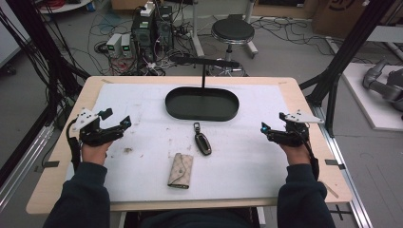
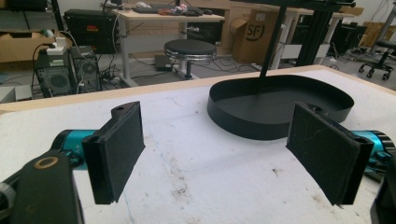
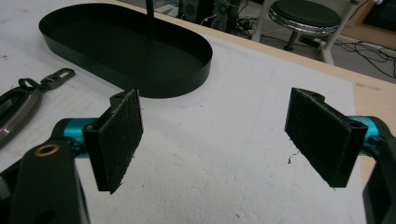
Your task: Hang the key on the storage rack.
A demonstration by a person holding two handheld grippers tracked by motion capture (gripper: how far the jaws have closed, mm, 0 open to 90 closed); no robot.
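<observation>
Two grippers, left gripper and right gripper, jaws wide, empty; pads flat, black, felt-like. Glossy dark car key near mat centre; beige patterned pouch at 7 o'clock of key; oval black metal tray at 12.

A grey concrete floor is seen beyond the wooden table, strewn with tangled cables. Two computer towers are stood behind it, beside a round black stool. Cardboard boxes, possibly shipping cartons, are stacked by a desk. Black frame posts are set at the sides.
</observation>
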